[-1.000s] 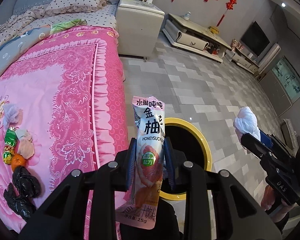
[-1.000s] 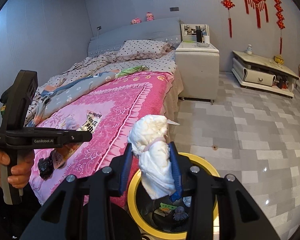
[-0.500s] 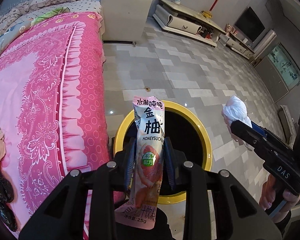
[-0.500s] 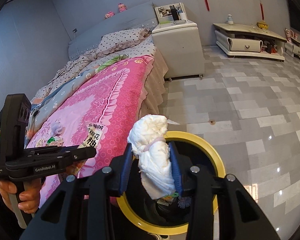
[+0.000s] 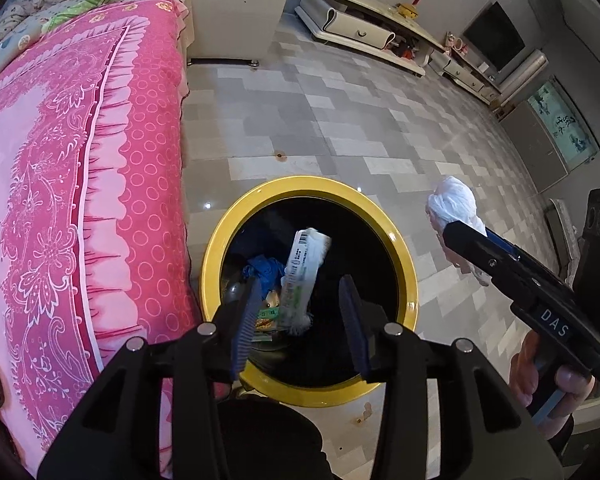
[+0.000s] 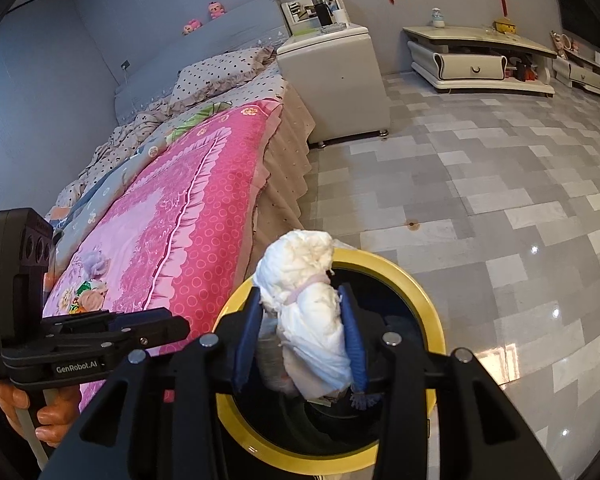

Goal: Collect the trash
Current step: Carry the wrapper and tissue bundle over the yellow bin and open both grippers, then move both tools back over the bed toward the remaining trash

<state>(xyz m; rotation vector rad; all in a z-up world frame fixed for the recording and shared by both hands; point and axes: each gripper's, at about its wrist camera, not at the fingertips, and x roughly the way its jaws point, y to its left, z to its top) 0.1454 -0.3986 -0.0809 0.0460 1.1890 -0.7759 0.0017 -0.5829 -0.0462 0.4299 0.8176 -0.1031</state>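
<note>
Packet [image 5: 304,276] gone from left gripper [image 5: 300,316]: fingers have just been opening, now apart and empty, packet dropping into bin [image 5: 220,248]. Right gripper [image 6: 300,340] clamps tissue wad [image 6: 308,320] over the rim. Tissue drops next, probably.

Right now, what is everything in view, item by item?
Bin: one, black with yellow rim, on the floor beside the bed.
Snack packet: one, pale, loose inside the bin, clear of the left fingers.
Tissue wad: one, white, clamped over the bin.
Bed cover: one, pink.
Nightstand: one, cream, by the bed.
TV cabinet: one, cream, along the wall.
Left gripper: just opened, empty.
Right gripper: holding the tissue wad.
</note>
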